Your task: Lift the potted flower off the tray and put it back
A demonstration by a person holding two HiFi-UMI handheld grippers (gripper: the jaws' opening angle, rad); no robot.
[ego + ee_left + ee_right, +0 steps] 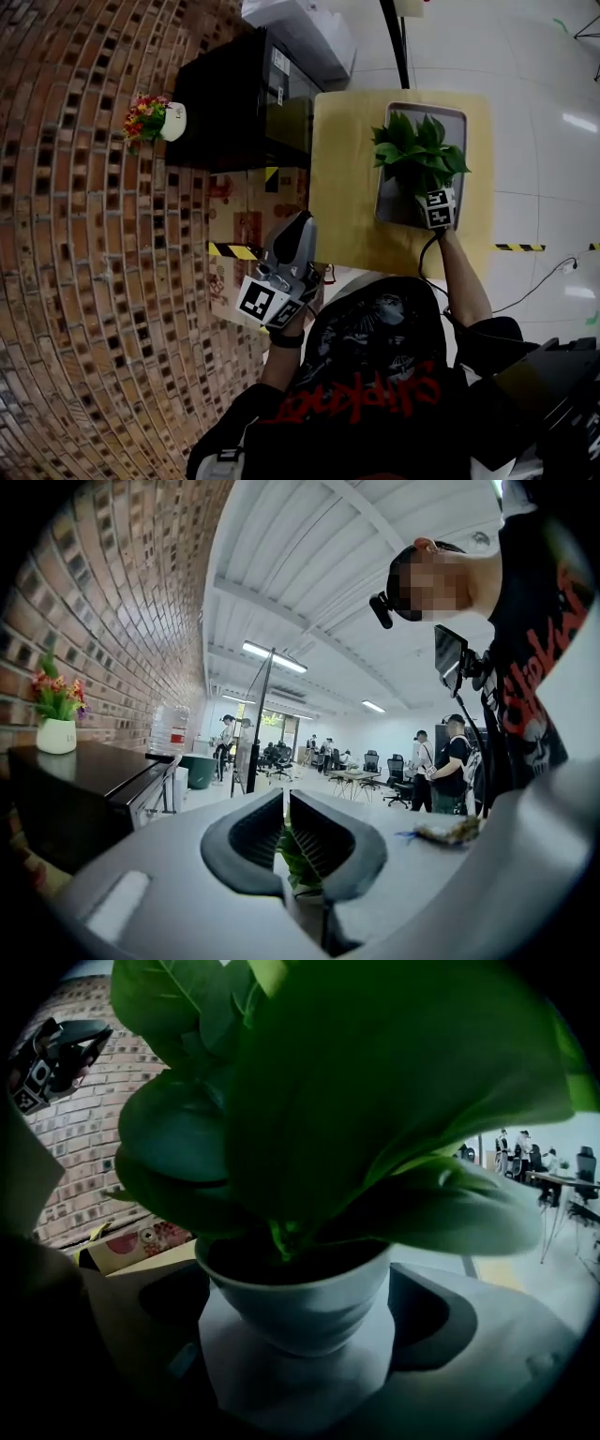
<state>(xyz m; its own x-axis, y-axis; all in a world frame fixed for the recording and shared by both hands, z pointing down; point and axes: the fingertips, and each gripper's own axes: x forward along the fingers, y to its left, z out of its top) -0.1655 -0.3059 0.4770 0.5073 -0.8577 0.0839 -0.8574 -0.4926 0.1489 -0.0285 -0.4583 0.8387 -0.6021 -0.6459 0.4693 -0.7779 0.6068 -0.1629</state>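
Head view: potted flower (419,155) (broad-leaved) overhangs the tray (457,114).

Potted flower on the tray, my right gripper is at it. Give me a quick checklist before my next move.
1. Grip: ok. The right gripper has its jaws against both sides of the white pot.
2. Pot upright: ok, its rim looks level.
3. Pot's base on the tray or lifted: cannot tell, the leaves hide it in the head view.
4. Other side clear: ok, the left gripper is shut, empty, and held off the table.
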